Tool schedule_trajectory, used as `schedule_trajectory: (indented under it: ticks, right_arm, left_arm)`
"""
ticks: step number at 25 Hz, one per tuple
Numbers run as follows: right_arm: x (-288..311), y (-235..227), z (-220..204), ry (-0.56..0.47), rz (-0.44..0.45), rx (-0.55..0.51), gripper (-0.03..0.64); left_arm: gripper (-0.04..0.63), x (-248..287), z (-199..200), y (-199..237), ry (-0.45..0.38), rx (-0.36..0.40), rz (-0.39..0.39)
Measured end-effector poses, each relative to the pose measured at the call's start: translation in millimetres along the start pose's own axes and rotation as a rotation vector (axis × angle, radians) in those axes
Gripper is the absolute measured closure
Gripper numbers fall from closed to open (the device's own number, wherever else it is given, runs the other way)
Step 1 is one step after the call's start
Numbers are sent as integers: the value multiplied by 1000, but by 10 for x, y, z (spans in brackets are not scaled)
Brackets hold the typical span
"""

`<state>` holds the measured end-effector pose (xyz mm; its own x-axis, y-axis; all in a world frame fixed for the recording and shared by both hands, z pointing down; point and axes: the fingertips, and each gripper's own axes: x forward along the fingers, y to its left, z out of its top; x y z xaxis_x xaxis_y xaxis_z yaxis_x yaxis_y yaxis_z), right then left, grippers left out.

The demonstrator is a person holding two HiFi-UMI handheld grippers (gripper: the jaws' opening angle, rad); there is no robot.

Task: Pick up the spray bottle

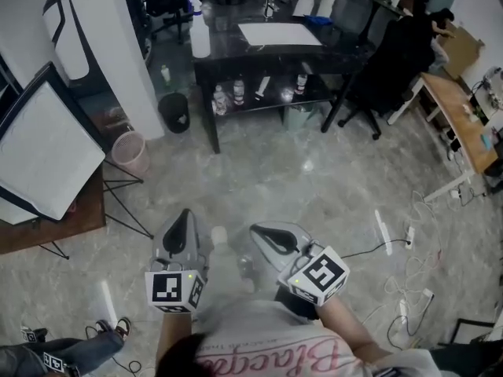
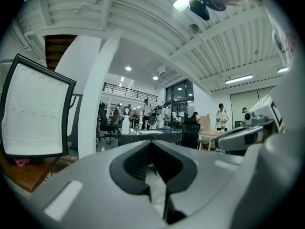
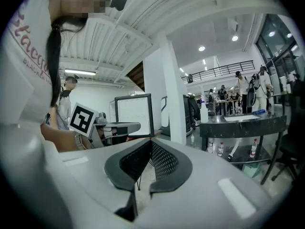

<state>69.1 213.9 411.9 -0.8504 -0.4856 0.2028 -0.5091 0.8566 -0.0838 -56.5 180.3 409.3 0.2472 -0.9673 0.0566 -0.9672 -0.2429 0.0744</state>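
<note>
1. The spray bottle [image 1: 201,42] stands upright on the left end of the black worktop [image 1: 236,51], and neither gripper touches it
2. A white sheet [image 1: 279,34] lies flat on the same worktop, to the right of the spray bottle
3. Several small bottles [image 1: 228,95] stand on the shelf under the worktop
4. The left gripper [image 1: 185,217] is held well apart from the worktop, across the grey floor [image 1: 314,179] and close to the person's body. Its fingers [image 2: 138,161] are closed tip to tip, with nothing between them
5. The right gripper [image 1: 258,230] sits just beside the left one, equally far from the worktop. Its fingers [image 3: 167,162] also meet at the tips and hold nothing
6. Both grippers point roughly towards the worktop, the right one tipped slightly downward
7. A black bin [image 1: 174,112] stands on the floor just left of the worktop, and a pink bin [image 1: 130,149] stands a little further left
8. A white light panel [image 1: 43,148] leans on its stand well to the left of the worktop
9. A black chair [image 1: 385,69] stands at the right end of the worktop
</note>
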Motion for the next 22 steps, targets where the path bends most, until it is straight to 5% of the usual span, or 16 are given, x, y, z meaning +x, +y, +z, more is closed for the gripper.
schedule_trajectory:
  ticks: [22]
  right_arm:
    - [1372, -1486, 598, 10, -77, -29, 614]
  left_arm:
    - [597, 1791, 375, 883, -11, 50, -72]
